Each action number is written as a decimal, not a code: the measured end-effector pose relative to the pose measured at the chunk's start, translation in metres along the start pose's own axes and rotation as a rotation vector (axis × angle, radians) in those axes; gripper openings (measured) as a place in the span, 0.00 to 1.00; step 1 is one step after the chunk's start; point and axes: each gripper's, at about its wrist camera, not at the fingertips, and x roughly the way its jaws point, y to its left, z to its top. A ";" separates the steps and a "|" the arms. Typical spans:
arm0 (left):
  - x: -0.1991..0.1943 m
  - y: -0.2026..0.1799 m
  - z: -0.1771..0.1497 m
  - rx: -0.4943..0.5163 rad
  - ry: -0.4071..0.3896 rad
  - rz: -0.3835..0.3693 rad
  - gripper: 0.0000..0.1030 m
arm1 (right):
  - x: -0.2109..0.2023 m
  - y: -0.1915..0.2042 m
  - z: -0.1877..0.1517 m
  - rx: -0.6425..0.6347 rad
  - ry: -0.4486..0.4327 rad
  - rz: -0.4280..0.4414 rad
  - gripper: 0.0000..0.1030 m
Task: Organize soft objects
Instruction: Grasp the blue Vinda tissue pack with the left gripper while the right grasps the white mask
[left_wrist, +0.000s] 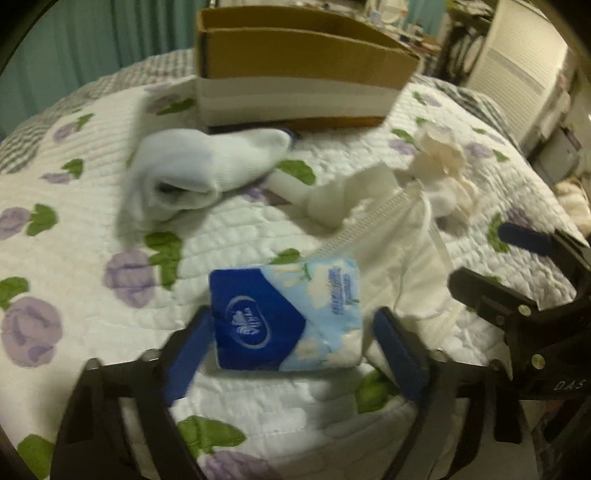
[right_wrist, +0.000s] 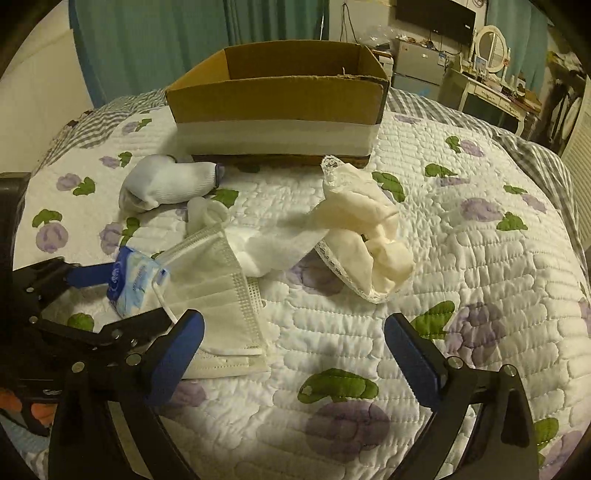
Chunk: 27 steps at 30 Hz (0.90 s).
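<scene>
Tissue pack (left_wrist: 286, 314) sits between spread left fingers (left_wrist: 188, 350) (seemingly untouched); right fingers (right_wrist: 173, 354) released.

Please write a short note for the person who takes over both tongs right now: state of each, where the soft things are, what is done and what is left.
Left tongs: open, one finger on each side of the tissue pack; not closed on it yet.
Right tongs: open, holding nothing, over the quilt.
On the quilt: tissue pack, face mask, white sock, cream lace cloth.
Cardboard box: behind them, nothing visible inside.
Left: apparently every item.
</scene>
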 end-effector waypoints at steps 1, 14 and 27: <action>0.000 0.000 -0.001 0.003 -0.001 -0.001 0.70 | -0.001 0.001 0.000 -0.005 -0.002 0.000 0.96; -0.045 0.025 -0.001 -0.012 -0.107 0.170 0.69 | 0.006 0.053 -0.001 -0.123 0.020 0.099 0.96; -0.034 0.042 -0.002 -0.080 -0.073 0.126 0.69 | 0.047 0.066 -0.004 -0.086 0.102 0.068 0.79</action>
